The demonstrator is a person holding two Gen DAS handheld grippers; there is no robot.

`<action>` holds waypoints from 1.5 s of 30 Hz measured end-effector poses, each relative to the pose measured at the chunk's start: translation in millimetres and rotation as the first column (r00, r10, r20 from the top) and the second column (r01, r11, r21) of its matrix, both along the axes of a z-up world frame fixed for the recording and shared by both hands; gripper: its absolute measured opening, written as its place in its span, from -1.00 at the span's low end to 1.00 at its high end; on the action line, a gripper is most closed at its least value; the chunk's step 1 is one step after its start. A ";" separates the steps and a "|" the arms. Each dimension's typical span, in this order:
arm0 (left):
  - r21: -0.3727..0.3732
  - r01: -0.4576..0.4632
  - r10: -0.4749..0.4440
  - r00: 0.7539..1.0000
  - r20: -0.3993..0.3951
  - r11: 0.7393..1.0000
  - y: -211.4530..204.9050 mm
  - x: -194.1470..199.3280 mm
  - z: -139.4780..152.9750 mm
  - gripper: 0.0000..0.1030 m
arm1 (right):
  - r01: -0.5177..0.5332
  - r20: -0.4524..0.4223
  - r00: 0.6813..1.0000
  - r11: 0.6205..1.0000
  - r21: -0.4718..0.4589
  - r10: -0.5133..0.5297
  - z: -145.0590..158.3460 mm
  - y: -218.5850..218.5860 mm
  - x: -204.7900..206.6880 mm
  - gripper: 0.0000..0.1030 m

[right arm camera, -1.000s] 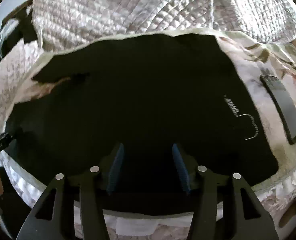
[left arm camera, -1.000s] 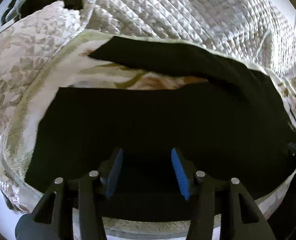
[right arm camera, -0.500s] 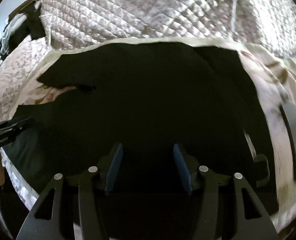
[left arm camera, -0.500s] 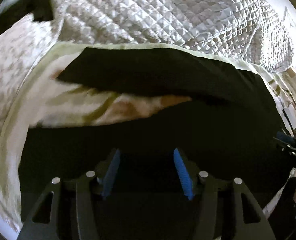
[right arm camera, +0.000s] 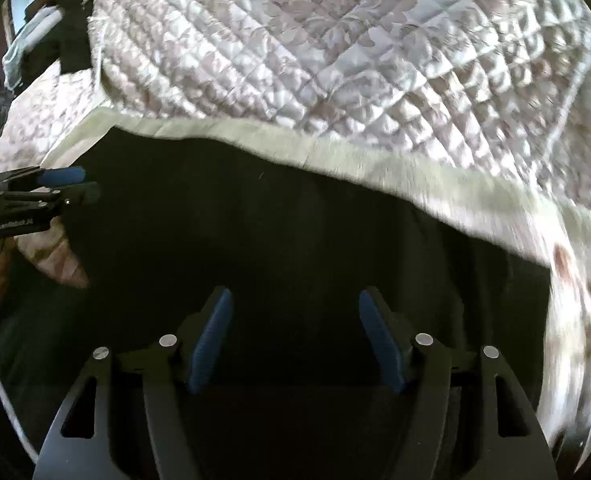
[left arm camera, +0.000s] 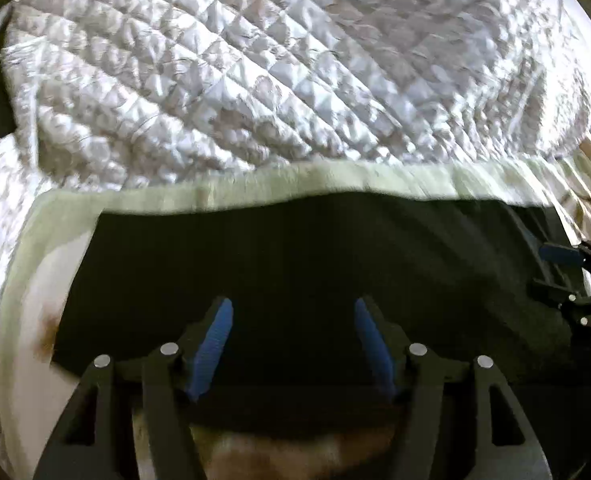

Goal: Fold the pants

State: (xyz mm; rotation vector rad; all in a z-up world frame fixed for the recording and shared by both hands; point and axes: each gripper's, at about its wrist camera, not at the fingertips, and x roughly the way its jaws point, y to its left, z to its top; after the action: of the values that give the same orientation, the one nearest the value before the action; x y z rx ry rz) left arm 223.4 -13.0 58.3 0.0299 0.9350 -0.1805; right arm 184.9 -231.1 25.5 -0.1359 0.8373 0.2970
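We hold both claws wide apart over the black pants [left arm camera: 295, 264], which lie spread on a pale floral sheet [left arm camera: 255, 192] below a quilted bedspread [left arm camera: 295, 68]; left gripper [left arm camera: 291, 340] and right gripper [right arm camera: 293, 334] seemingly grip nothing.

The pants [left arm camera: 295, 264] lay spread on the bedsheet [left arm camera: 255, 192], with the quilt [left arm camera: 295, 72] bunched at the far side. The left gripper [left arm camera: 289, 344] was near the pants' left end, and the right gripper [right arm camera: 293, 340] apparently over their right part.
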 end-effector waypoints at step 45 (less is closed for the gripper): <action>-0.146 0.062 -0.039 0.987 0.157 0.987 -10.5 -159.4 44.0 -0.95 | -0.107 0.104 0.989 0.992 0.060 0.101 36.1 17.6 -167.5 -0.86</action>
State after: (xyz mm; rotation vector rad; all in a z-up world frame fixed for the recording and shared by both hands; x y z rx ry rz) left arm 64.0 -23.5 102.3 -0.0714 0.7648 -0.2917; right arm 17.4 -213.5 61.6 -0.1331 0.7210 0.4121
